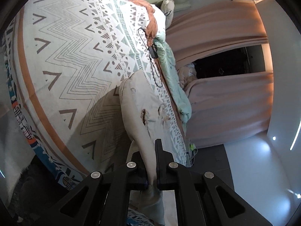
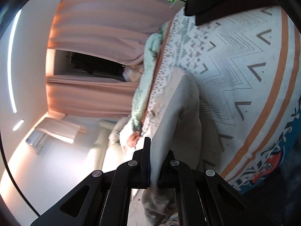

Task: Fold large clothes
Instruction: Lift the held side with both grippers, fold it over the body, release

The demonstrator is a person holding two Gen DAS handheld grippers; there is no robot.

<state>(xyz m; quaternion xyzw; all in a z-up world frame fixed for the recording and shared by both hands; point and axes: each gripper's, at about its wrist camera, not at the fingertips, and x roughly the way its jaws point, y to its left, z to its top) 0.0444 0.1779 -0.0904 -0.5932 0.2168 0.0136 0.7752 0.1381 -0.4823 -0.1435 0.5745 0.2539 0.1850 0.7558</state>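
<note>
Garment (image 1: 137,101) — unlabelled beige — in both claws (image 1: 152,169) (image 2: 155,171)

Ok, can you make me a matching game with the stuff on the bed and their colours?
Things:
1. garment held in the left gripper and the right gripper
2. blanket bunched at the bed's far edge
3. curtains by the window
4. cable lying on the bedspread

Colours:
A. black
B. pale green
C. beige
D. pink

Pairs: 1-C, 2-B, 3-D, 4-A
</note>
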